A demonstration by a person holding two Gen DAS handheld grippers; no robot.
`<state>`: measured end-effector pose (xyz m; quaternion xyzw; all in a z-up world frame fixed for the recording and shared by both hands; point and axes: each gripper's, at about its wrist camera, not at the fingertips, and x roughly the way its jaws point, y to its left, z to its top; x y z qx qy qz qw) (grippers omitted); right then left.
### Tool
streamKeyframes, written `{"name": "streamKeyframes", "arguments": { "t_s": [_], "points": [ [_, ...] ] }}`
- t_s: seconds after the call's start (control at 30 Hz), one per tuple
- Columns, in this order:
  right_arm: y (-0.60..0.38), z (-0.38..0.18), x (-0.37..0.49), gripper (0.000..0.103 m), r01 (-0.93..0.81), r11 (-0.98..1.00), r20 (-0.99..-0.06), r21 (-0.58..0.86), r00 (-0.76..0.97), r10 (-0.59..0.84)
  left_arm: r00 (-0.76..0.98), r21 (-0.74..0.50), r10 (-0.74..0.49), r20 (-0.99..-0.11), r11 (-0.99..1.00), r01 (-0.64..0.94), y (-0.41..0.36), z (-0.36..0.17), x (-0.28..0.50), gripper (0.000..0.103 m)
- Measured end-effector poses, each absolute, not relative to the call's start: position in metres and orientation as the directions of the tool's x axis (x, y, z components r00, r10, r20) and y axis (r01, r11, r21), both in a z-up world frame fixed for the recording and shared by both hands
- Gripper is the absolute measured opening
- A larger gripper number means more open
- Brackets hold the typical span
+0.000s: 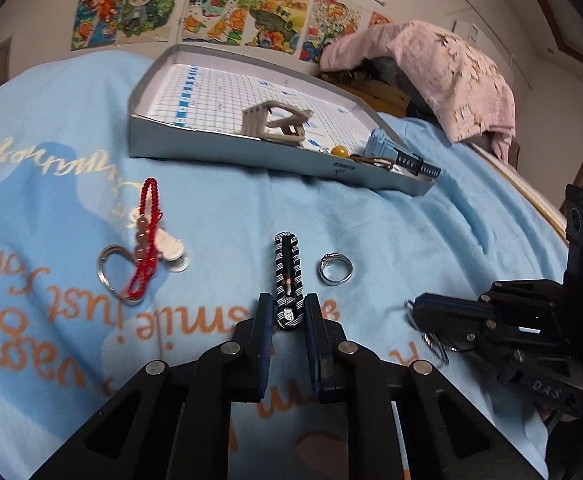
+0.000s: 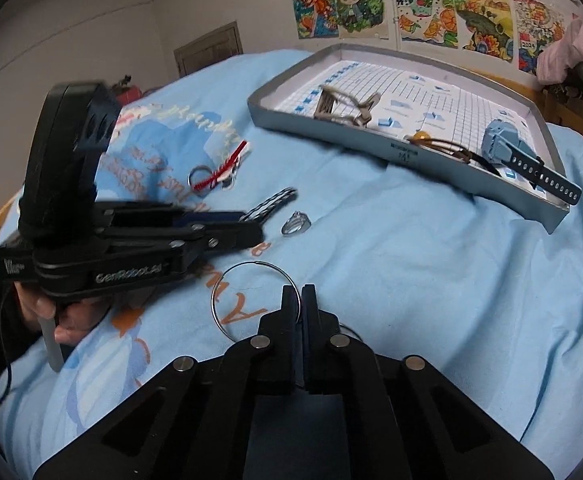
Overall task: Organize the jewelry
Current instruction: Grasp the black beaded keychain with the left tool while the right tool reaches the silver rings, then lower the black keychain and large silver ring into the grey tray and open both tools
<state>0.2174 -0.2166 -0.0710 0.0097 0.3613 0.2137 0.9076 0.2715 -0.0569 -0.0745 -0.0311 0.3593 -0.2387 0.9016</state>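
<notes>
Two fisheye views, one on each gripper, both low and close over blue blanket [image 1: 371,220], tipped down, facing grey tray [image 1: 251,152] and picture wall. Left view sits on left gripper [image 1: 287,312], sees right gripper [image 1: 415,308] at its right side. Right view sits on right gripper [image 2: 300,300], sees left gripper [image 2: 251,220] at its left side. Shared: tray, silver ring [image 1: 334,269], red bead string [image 1: 147,236], striped band [image 1: 287,272].

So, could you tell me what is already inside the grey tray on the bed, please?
The grey tray holds a beige hair claw, a yellow bead, brown cord and a blue watch. Its near wall hides part of the floor.
</notes>
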Motion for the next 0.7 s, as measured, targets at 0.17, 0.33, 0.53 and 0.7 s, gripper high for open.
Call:
{"name": "streamKeyframes", "arguments": {
  "t_s": [0.17, 0.33, 0.53, 0.7],
  "points": [
    [-0.223, -0.062, 0.215, 0.003, -0.356, 0.917, -0.606, 0.182, 0.694, 0.389, 0.670, -0.238, -0.443, -0.595, 0.894, 0.380, -0.048, -0.062, 0.260, 0.014],
    [-0.236, -0.046, 0.218, 0.003, -0.322, 0.926, -0.530, 0.197, 0.759, 0.377, 0.704, -0.222, -0.443, -0.555, 0.895, 0.388, -0.051, -0.035, 0.261, 0.014],
    [-0.250, -0.019, 0.250, 0.003, -0.289, 0.936, -0.437, 0.202, 0.828, 0.351, 0.772, -0.235, -0.397, -0.497, 0.918, 0.321, -0.048, 0.006, 0.291, 0.014],
    [-0.263, 0.000, 0.287, 0.003, -0.235, 0.952, -0.363, 0.199, 0.884, 0.294, 0.794, -0.208, -0.339, -0.504, 0.940, 0.269, -0.050, 0.023, 0.349, 0.014]
  ]
}}
